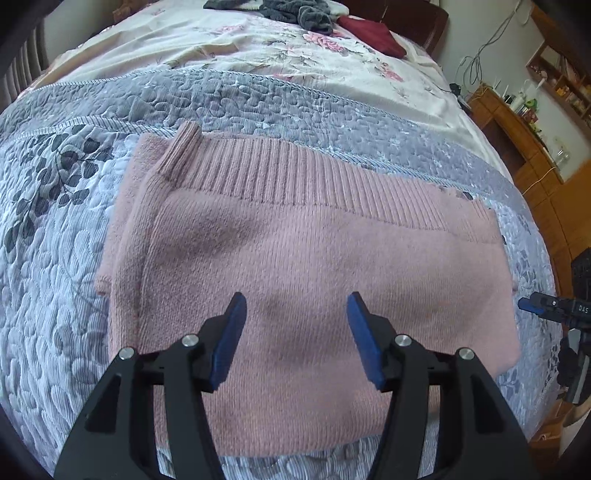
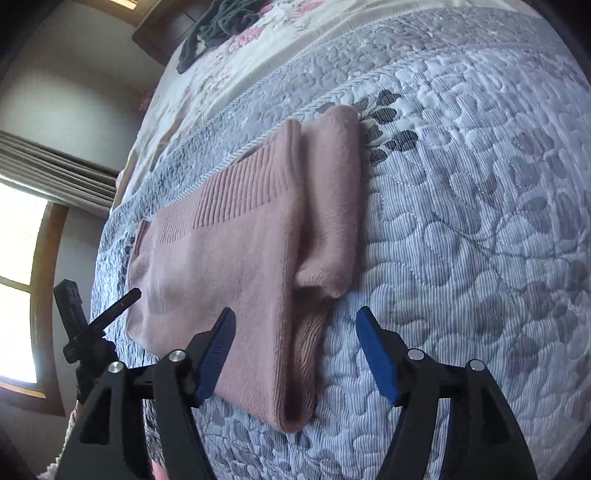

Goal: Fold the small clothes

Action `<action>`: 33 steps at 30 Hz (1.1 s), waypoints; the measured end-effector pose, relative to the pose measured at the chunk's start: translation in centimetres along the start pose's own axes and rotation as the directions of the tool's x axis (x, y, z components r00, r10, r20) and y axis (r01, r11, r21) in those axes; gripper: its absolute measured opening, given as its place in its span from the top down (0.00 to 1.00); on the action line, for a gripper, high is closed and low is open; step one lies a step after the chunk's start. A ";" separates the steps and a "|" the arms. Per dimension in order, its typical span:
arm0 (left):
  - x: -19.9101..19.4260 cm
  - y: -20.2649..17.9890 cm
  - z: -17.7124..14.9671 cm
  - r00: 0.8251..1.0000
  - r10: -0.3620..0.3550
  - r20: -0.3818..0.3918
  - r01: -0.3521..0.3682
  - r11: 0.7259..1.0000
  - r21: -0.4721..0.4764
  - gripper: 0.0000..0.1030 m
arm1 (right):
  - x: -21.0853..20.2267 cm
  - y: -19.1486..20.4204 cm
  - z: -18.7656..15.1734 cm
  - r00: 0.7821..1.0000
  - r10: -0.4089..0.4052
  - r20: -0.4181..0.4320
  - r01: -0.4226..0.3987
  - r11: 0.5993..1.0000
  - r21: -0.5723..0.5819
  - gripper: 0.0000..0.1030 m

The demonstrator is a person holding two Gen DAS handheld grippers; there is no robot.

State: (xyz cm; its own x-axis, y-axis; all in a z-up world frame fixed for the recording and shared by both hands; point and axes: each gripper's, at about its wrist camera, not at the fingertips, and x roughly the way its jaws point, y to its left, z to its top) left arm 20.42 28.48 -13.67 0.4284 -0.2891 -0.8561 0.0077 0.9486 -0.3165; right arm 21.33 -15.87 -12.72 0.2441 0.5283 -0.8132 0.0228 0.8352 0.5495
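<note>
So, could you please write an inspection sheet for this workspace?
Surface: blue quilted bedspread over a floral sheet.
Job's things: pink knit sweater, folded, lying flat.
Clutter: dark grey clothes and a dark red cloth at the far end.
Grippers: left gripper and right gripper open, empty.
Cables: wires on the wall.
Surroundings: wooden shelves, window.

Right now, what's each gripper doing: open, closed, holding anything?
Left gripper: open, empty, above the pink sweater.
Right gripper: open, empty, over the sweater's edge and the quilt.
</note>
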 end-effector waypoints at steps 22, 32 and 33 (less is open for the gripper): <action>2.9 1.2 0.4 0.999 -0.027 -0.024 0.027 1.000 -0.017 0.43 | 4.5 -2.8 2.1 0.983 0.178 0.036 -0.181 0.980 0.084 0.75; 3.3 1.1 0.1 1.000 -0.025 -0.015 0.025 1.000 0.006 0.40 | 4.5 -2.8 1.9 0.984 0.171 0.042 -0.175 0.978 0.109 0.76; 3.2 1.1 0.2 1.000 -0.027 -0.016 0.027 1.000 0.005 0.40 | 4.4 -2.7 1.9 0.985 0.169 0.040 -0.173 0.976 0.131 0.77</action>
State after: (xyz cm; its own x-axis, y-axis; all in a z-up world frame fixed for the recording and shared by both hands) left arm 21.95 28.61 -16.69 0.4132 -0.3165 -0.8539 0.0236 0.9411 -0.3374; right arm 24.22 -16.09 -17.38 0.2828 0.6556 -0.7002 0.1073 0.7038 0.7023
